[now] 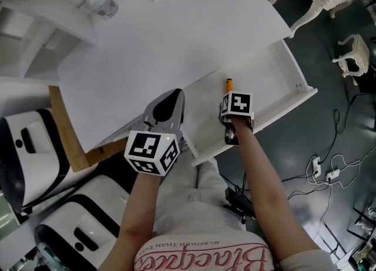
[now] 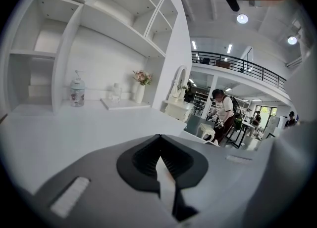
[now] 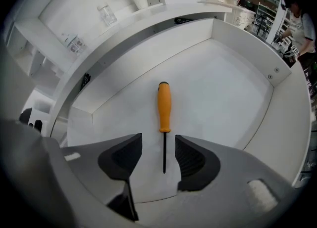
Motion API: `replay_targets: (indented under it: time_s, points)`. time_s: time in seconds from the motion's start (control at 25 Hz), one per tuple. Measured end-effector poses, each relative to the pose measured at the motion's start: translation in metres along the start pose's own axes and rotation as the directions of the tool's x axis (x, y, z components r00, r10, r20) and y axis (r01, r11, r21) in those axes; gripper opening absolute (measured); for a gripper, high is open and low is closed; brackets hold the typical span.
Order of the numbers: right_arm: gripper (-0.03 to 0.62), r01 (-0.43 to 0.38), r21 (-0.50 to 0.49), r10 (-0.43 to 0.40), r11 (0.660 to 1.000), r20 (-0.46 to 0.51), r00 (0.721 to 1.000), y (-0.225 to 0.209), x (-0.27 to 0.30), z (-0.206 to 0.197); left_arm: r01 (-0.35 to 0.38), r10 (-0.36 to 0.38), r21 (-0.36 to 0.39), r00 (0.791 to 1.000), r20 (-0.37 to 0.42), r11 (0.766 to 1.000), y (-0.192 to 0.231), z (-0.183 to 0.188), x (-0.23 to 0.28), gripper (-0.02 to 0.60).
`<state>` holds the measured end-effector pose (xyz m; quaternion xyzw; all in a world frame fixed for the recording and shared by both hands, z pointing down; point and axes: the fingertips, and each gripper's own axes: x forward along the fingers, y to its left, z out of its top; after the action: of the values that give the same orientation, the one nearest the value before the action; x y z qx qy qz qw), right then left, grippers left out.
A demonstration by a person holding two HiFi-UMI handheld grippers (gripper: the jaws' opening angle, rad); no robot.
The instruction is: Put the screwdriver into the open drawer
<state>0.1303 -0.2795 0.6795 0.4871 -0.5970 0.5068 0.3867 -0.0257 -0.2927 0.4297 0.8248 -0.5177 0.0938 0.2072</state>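
Note:
The screwdriver [image 3: 164,106], with an orange handle and a thin dark shaft, lies flat on the floor of the open white drawer [image 3: 223,88]. In the right gripper view my right gripper [image 3: 158,142] points steeply down over it. Its jaws stand apart on either side of the shaft without touching it. In the head view only the orange handle tip [image 1: 229,82] shows beyond the right gripper [image 1: 235,108], inside the drawer [image 1: 294,96]. My left gripper [image 1: 170,102] hovers over the desk's front edge, left of the drawer, with its jaws together [image 2: 159,158] and nothing between them.
The white desk top [image 1: 164,40] carries a glass jar [image 1: 101,4] at the far left. A vase of flowers [image 2: 141,86] stands at the shelf unit. A white stool [image 1: 354,55] and cables [image 1: 329,173] are on the dark floor to the right. White-and-black machines [image 1: 29,146] stand at the left.

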Motion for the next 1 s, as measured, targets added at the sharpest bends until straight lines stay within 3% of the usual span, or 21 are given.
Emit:
replay_targets:
  time_s: [0.24,0.44,0.64,1.0]
  points:
    - [0.21,-0.01,-0.051,0.011,0.999,0.026,1.0,0.004,-0.022,0.001,0.003,-0.003,0.012,1.0,0.005,1.0,-0.01,0.008,-0.012,0.011]
    - [0.171,-0.031,-0.062,0.035,0.998,0.058,0.998,0.005,-0.031,0.003,-0.024,0.023,0.014,0.999,0.036,1.0,-0.006,0.013,-0.018,0.011]
    - [0.003,-0.061,-0.111,0.073,0.992,0.11,0.991,0.007,-0.044,0.009,-0.036,0.034,0.038,0.997,0.063,0.999,-0.012,0.019,-0.027,0.011]
    - [0.002,-0.055,-0.289,0.124,0.956,0.225,0.966,0.018,-0.085,0.006,-0.102,0.103,-0.014,0.984,0.145,0.995,-0.023,0.013,-0.056,0.011]
